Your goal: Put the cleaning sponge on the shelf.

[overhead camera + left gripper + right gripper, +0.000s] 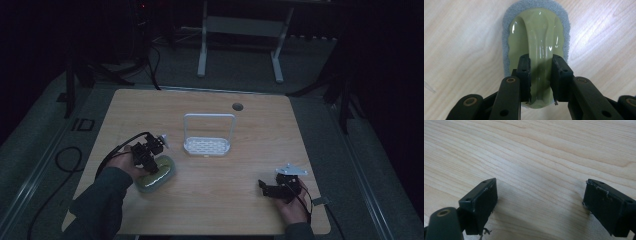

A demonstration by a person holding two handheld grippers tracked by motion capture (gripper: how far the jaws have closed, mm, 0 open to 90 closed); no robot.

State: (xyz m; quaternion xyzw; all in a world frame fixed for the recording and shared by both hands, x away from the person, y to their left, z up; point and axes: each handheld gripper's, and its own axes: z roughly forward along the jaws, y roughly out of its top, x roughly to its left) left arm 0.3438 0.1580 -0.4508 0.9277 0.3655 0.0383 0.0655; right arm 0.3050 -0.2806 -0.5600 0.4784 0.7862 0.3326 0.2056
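Pinching the green handle of the scrubber (536,37) at the table's (250,210) near left, the left gripper (541,82) is needing a straight, steady lift while the right gripper (539,202) is idling spread.

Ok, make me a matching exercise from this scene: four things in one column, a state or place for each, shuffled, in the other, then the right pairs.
Things:
1. left gripper
2. right gripper
3. white rack
4. scrubber

States or places:
A. stands near the middle of the table, untouched
B. jaws apart over bare wood
C. lies flat, grey pad underneath, green handle on top
D. jaws closed on the green handle

Pairs: 1-D, 2-B, 3-A, 4-C
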